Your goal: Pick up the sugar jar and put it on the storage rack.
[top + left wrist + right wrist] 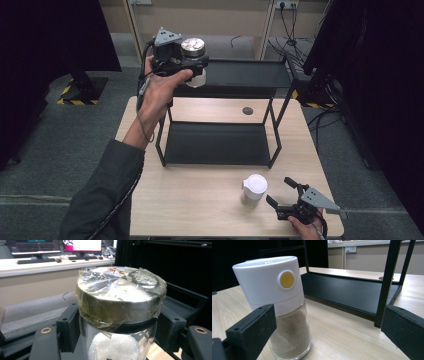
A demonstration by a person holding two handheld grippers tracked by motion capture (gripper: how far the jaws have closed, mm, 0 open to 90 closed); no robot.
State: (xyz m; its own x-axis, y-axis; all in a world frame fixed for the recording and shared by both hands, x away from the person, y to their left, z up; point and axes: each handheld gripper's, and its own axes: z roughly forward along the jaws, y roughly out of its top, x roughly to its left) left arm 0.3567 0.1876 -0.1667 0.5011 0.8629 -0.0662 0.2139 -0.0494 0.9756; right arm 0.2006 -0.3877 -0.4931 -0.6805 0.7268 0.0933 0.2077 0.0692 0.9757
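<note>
Here, at the far left, we see the left gripper [192, 67] raised above the table [200, 210], level with the top tier of the black shelf rack [220, 142], its jaws pinching a glass jar [194, 60] just under the lid. In the high view the person's hand [162, 92] and the gripper's body hide most of the glass, so we make out little beyond the metal lid. The left gripper view brings the jar [120, 315] close: crinkled clear tape over the lid and white grains inside, with the bottom of the jar cut off by the frame.

Toward the near right, a white-capped shaker [254, 187] stands on the table in front of the rack. The right gripper [282, 192] rests just beside it, jaws spread, touching nothing. Its hand is cut off at the frame's bottom edge. The right gripper view shows the shaker [277, 310] near the left jaw, with a yellow button and brownish powder that we cannot tell from above; a rack post rises by the right jaw.
</note>
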